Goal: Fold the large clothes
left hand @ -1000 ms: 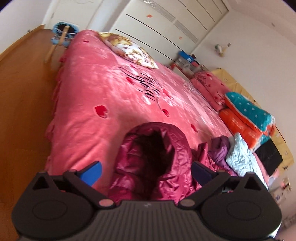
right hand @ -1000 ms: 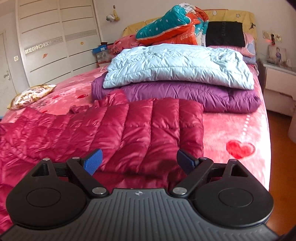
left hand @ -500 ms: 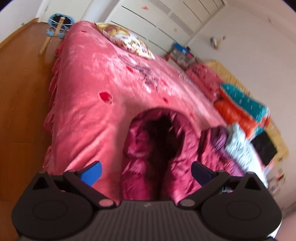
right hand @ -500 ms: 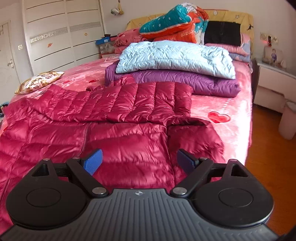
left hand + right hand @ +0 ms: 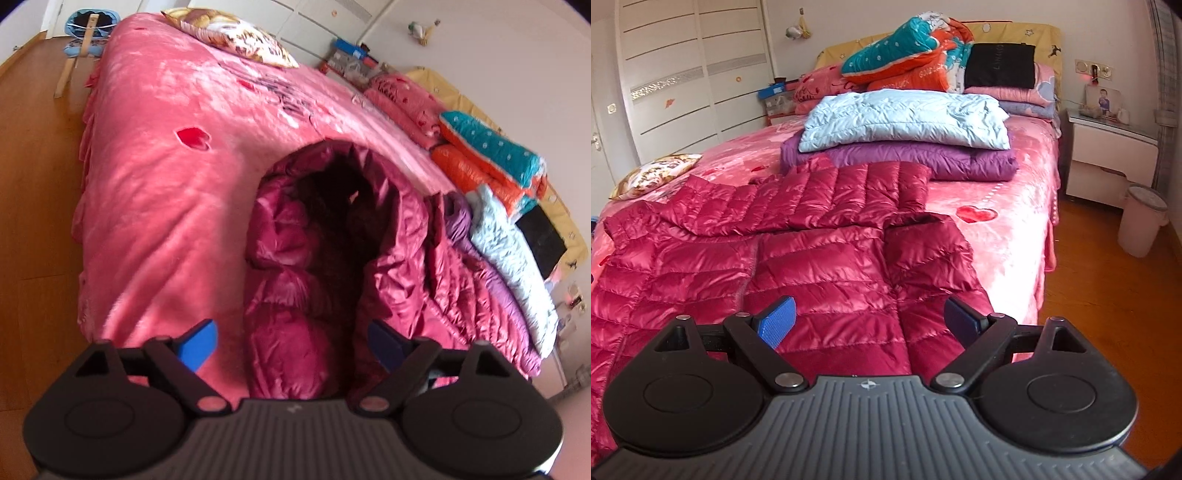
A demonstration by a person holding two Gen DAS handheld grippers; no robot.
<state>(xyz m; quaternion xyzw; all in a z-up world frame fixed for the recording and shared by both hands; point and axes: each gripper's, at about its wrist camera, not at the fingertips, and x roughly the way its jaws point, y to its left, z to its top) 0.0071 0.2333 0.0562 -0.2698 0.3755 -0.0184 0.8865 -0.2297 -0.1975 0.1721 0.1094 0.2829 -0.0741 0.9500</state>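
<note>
Currently catalogued, task item first:

Red down jacket (image 5: pixel 820 273): lying spread across the near end of the bed, front up, one sleeve folded back over the chest; in the left wrist view its hood (image 5: pixel 332 236) is gaping open toward the camera.

Left gripper (image 5: pixel 291 341): hovering over the hood end, jaws closing, the hood fabric sitting between the blue pads – not yet pinched, as far as the view is showing.

Right gripper (image 5: pixel 868 319): hanging above the jacket's lower body, jaws released and wide, gripping nothing.

Folded stack: a pale blue jacket (image 5: pixel 905 122) is resting on a purple jacket (image 5: pixel 923 158), just beyond the red one – these two are looking finished.

Progress: judging by the stack, two garments are done; the red one is only starting, with one sleeve turned in and the hood, the other sleeve and the body folds all remaining.

Bed (image 5: pixel 1015 236): wearing a pink blanket with red hearts; bearing everything above.

Head of bed: a teal and orange quilt (image 5: pixel 905 55) and a black item (image 5: pixel 999 66) are sitting on pink pillows.

Surroundings: a printed cushion (image 5: pixel 653 175) at the far edge, a white wardrobe (image 5: pixel 683 74), a nightstand (image 5: pixel 1108 155), a bin (image 5: pixel 1143 225) on the wood floor.

Obscured: the jacket's hem is disappearing under the right gripper's body; the hood interior is reading as dark shadow; the left view is blurring slightly.
</note>
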